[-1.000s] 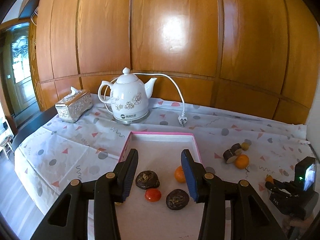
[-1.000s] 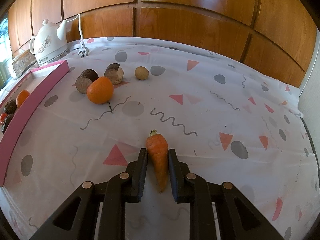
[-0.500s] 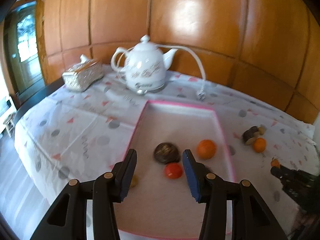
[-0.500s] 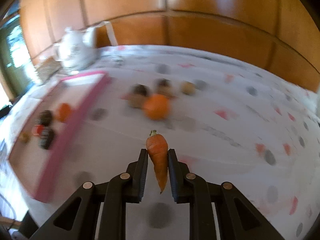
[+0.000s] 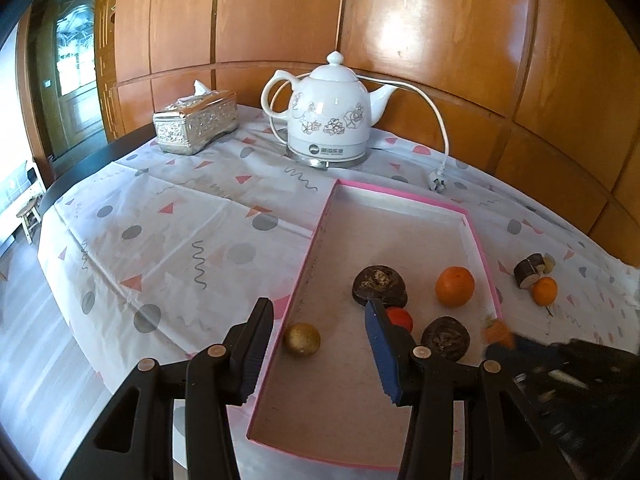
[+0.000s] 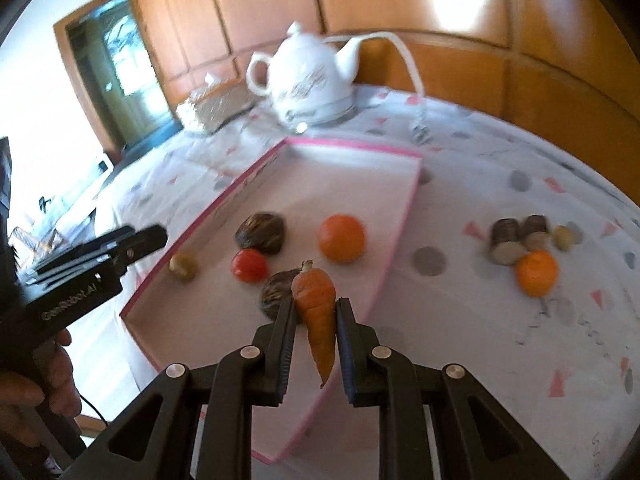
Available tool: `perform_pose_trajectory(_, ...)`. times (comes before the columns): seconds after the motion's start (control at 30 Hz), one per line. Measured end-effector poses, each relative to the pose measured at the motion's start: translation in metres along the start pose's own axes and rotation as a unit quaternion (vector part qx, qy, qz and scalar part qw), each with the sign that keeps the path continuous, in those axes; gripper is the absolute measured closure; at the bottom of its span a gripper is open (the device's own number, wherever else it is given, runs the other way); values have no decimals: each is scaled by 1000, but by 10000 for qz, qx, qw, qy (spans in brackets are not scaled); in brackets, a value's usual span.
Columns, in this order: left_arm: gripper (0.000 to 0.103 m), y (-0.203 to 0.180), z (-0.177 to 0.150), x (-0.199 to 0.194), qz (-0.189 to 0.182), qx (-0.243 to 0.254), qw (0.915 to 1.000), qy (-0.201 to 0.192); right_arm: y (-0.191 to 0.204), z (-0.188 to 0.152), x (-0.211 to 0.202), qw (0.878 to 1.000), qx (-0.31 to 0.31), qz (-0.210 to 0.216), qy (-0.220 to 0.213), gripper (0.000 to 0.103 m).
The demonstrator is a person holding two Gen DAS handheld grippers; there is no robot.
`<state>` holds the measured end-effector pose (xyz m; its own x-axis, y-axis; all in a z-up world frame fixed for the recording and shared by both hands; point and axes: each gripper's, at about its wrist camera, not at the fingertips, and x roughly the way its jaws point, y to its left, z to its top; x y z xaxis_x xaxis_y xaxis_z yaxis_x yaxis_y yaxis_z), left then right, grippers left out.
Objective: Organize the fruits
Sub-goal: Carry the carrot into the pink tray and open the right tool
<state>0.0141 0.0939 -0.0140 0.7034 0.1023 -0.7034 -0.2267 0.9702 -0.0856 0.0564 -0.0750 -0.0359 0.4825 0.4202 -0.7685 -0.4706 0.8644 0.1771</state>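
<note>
My right gripper (image 6: 316, 312) is shut on an orange carrot (image 6: 318, 312) and holds it in the air over the near right edge of the pink-rimmed tray (image 6: 352, 145). The tray (image 5: 400, 194) holds an orange (image 5: 455, 286), a red tomato (image 5: 400, 319), two dark brown fruits (image 5: 379, 285) (image 5: 446, 338) and a small golden fruit (image 5: 302, 339). My left gripper (image 5: 320, 330) is open and empty above the tray's near left part. The right gripper with the carrot (image 5: 498, 334) shows at the right of the left wrist view.
A white kettle (image 5: 330, 122) with cord and plug (image 5: 436, 182) and a silver tissue box (image 5: 196, 122) stand at the back. On the cloth right of the tray lie an orange (image 6: 536, 272), two brown log pieces (image 6: 506, 240) and a small yellowish fruit (image 6: 563, 237).
My right gripper has lifted the carrot off the cloth and carried it left to the tray's edge. My left gripper has drawn back and left, staying open.
</note>
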Motion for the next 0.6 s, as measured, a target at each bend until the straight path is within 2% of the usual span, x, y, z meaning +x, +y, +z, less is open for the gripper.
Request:
perform_pose_trajectory(0.07,55,-2,-1,-1,-24,39,10000,-15,7,-2,8,9998,-91,12,154,82)
perform_pose_trajectory(0.1,55,-3,-1,-1,-39,48,10000,-14,9,-4,10,9998,-112,16,179,76)
perform_pose_trajectory(0.17,55,-5,-1,-1,-72,68,10000,-5,11,-7,11,9998,-127,16,154,74)
perform_pose_trajectory(0.43,55,-15,-2,-4,-167,162,9997,0,2,-16,-6,9999,154,-22,-72,73)
perform_pose_trajectory(0.6,54,-22,-4,-5,-225,255,9994,10,-12,-18,-19,9985,433,-198,-284,73)
